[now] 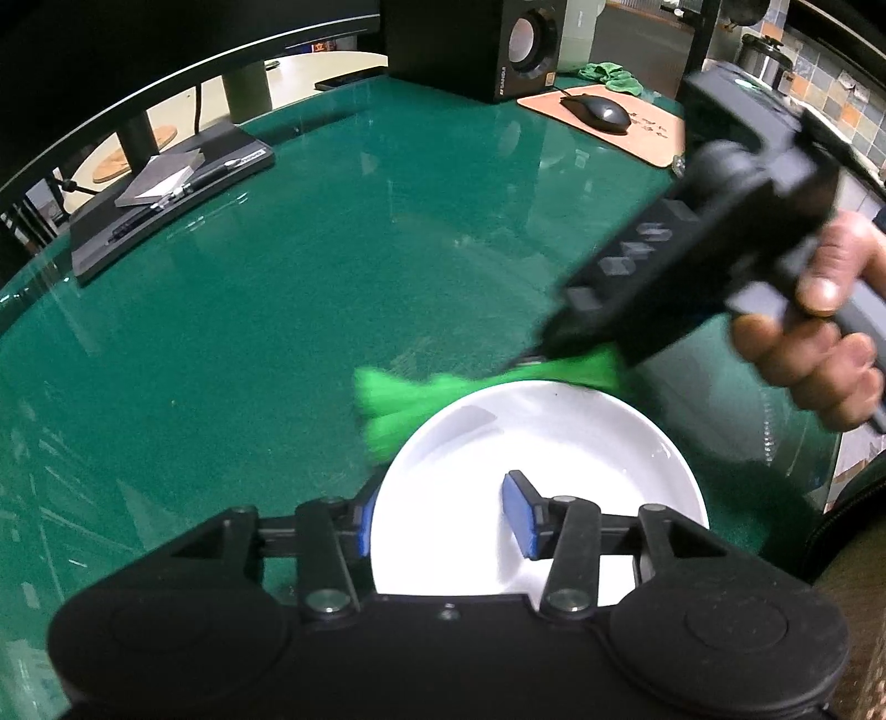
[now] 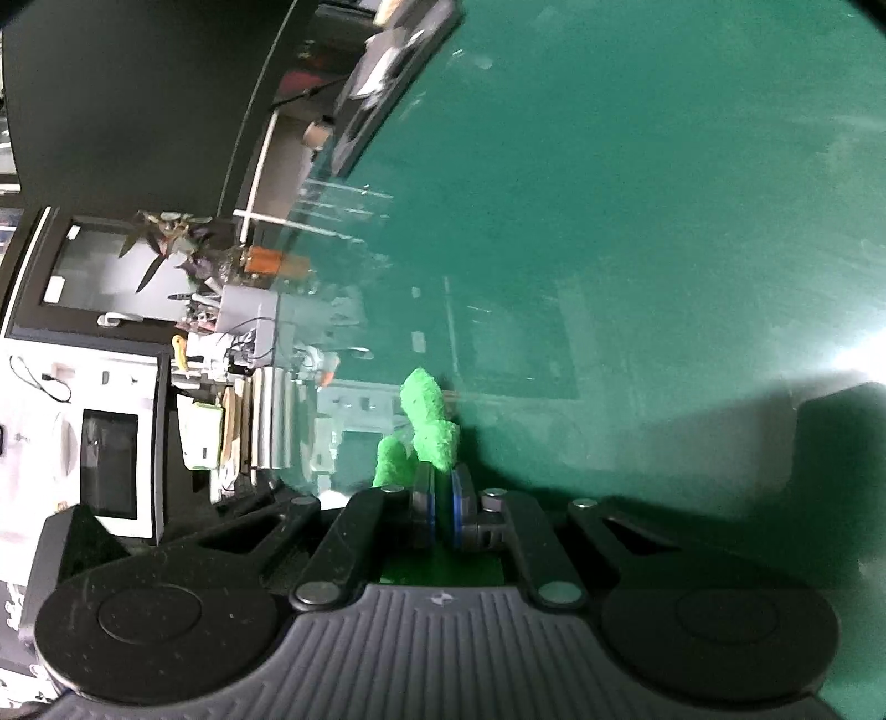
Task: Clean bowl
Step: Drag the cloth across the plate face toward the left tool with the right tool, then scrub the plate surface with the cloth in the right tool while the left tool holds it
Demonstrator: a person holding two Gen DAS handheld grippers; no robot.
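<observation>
A white bowl (image 1: pixel 554 443) sits on the green glass table (image 1: pixel 277 304), close under the left wrist camera. My left gripper (image 1: pixel 443 520) straddles the bowl's left rim: one blue pad (image 1: pixel 362 526) is outside the wall, the other (image 1: pixel 520 515) is well inside over the bowl's floor. The jaws stand apart and do not pinch the wall. My right gripper (image 1: pixel 531 360), held by a hand (image 1: pixel 819 332), comes in from the right and is shut on a bright green cloth (image 1: pixel 398 404) that hangs over the bowl's far-left rim. In the right wrist view the cloth (image 2: pixel 426 426) sticks out of the right gripper (image 2: pixel 443 498).
A black monitor base (image 1: pixel 166 194) with a notebook and pens stands at the back left. At the back right are a speaker (image 1: pixel 498 44), a mouse (image 1: pixel 598 111) on a tan pad (image 1: pixel 653 138) and another green cloth (image 1: pixel 609 75). The table's edge runs just right of the bowl.
</observation>
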